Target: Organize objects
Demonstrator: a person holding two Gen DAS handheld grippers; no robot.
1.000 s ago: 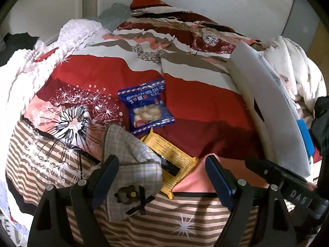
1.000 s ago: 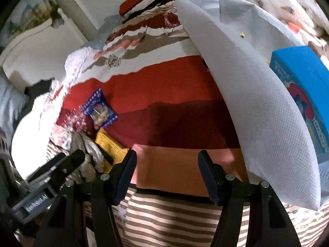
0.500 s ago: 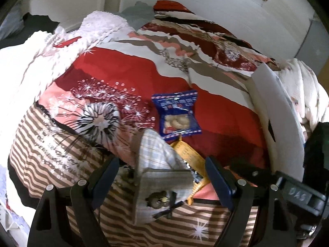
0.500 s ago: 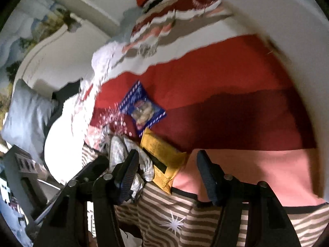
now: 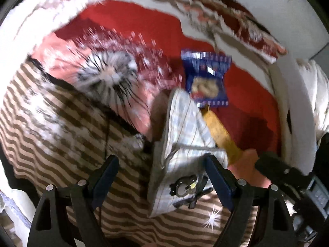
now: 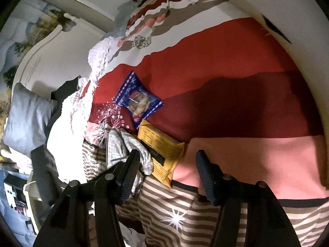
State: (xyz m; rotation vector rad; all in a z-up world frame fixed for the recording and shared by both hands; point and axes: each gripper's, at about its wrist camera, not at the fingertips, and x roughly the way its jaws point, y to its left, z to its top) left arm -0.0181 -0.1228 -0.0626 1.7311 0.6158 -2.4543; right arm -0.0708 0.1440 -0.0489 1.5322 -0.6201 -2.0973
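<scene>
On the red and striped quilt lie a blue snack packet (image 5: 207,80) (image 6: 138,100), a yellow packet (image 5: 220,135) (image 6: 162,148) and a checked cloth pouch (image 5: 183,142) (image 6: 121,146) with a penguin badge. My left gripper (image 5: 160,160) is open just above the pouch, which lies between its fingers, close to the right one. My right gripper (image 6: 168,154) is open over the yellow packet's near end. Its jaws are closing with nothing pressed between them. Its black body (image 5: 287,175) shows at the right of the left wrist view.
A white fabric bag (image 5: 283,103) stands at the right of the quilt. White bedding (image 6: 67,123), a grey pillow (image 6: 26,117) and a white headboard (image 6: 47,47) lie to the left. The bed's front edge is just below the grippers.
My left gripper has dropped and rolled toward the pouch, which now looms larger between its fingers. My right gripper has swung left from the white bag to the packets, its jaws slightly narrower.
</scene>
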